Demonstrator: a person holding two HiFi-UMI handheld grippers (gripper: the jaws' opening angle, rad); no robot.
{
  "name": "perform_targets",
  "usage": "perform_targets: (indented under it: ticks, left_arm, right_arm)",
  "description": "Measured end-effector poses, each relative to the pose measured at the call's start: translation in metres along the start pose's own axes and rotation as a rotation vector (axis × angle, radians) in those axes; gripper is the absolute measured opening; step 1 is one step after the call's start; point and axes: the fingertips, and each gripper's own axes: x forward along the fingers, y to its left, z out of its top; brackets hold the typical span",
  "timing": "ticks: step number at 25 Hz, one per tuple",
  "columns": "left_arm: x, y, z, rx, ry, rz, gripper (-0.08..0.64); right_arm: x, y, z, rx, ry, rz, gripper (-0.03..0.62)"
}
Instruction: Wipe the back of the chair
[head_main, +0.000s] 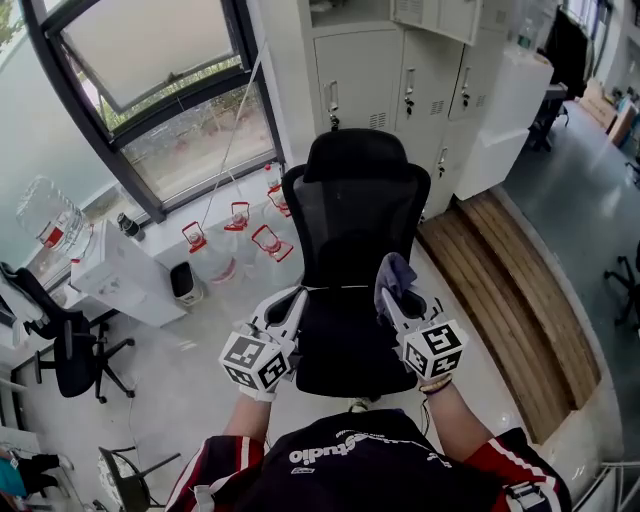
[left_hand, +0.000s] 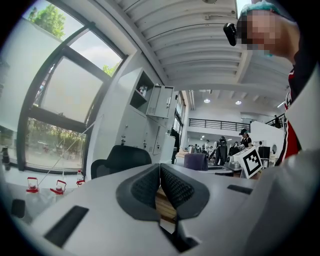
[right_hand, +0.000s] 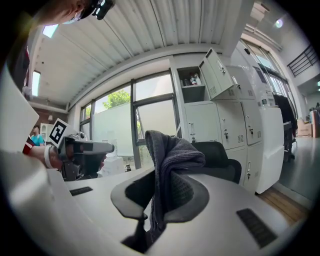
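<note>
A black mesh office chair (head_main: 352, 230) stands in front of me, its back and headrest facing the cabinets beyond. My right gripper (head_main: 392, 298) is shut on a grey-purple cloth (head_main: 393, 278), held over the seat's right side. The cloth (right_hand: 170, 172) hangs bunched between the jaws, with the chair back (right_hand: 220, 162) behind it. My left gripper (head_main: 291, 305) hovers over the seat's left edge, shut with nothing in it. The chair (left_hand: 120, 159) shows to the left beyond the closed pads (left_hand: 172, 189).
White metal cabinets (head_main: 400, 85) stand behind the chair. Several water jugs with red handles (head_main: 250, 240) sit on the floor to its left, near a window (head_main: 150, 90). Wooden flooring (head_main: 505, 300) runs on the right. Another black chair (head_main: 65, 345) stands at far left.
</note>
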Motion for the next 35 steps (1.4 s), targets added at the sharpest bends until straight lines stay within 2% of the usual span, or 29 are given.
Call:
perform_targets:
  ticks: [10, 15, 24, 35]
  left_arm:
    - [-0.131, -0.04, -0.011, -0.013, -0.044, -0.042, 0.025]
    - [-0.173, -0.065, -0.014, -0.002, -0.052, -0.077, 0.025]
    - [-0.191, -0.116, -0.013, 0.027, -0.054, -0.123, 0.025]
    - [-0.18, -0.181, -0.018, -0.001, -0.067, -0.129, 0.025]
  right_arm:
    - [-0.094, 0.122, -0.015, -0.01, -0.018, -0.052, 0.064]
    - [-0.135, 0.16, -0.02, -0.019, -0.028, -0.096, 0.064]
    - [-0.193, 0.171, -0.015, -0.044, -0.066, -0.121, 0.064]
    - [-0.245, 0.157, -0.009, -0.044, -0.089, -0.077, 0.064]
